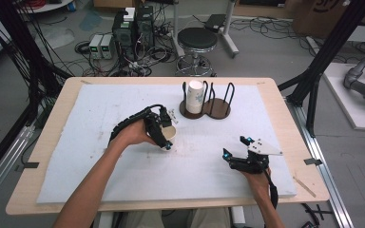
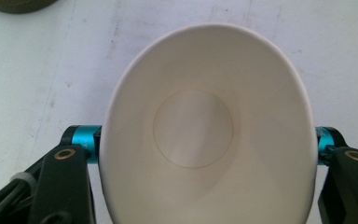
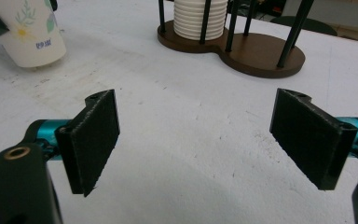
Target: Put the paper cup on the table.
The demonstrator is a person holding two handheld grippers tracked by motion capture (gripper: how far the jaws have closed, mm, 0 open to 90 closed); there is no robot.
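A white paper cup (image 1: 170, 132) with a flower print stands mouth up at the middle of the white mat (image 1: 123, 175), and my left gripper (image 1: 165, 137) is shut on it. The left gripper view looks down into the cup (image 2: 200, 126), whose rim is squeezed oval between the jaws of the left gripper (image 2: 205, 144). Seen from the right gripper view, the cup (image 3: 30, 35) has its base at or just above the mat. My right gripper (image 1: 234, 146) is open and empty at the front right, and its pads (image 3: 93, 140) stand wide apart. A stack of cups (image 1: 196, 96) sits in a brown wire holder (image 1: 218, 110).
The holder's right bay (image 3: 265, 53) holds nothing, and the cup stack (image 3: 199, 18) fills its left bay. The wooden table edge (image 1: 309, 185) runs around the mat. On the floor behind are a stool (image 1: 197, 40), computer boxes (image 1: 133, 31) and cables.
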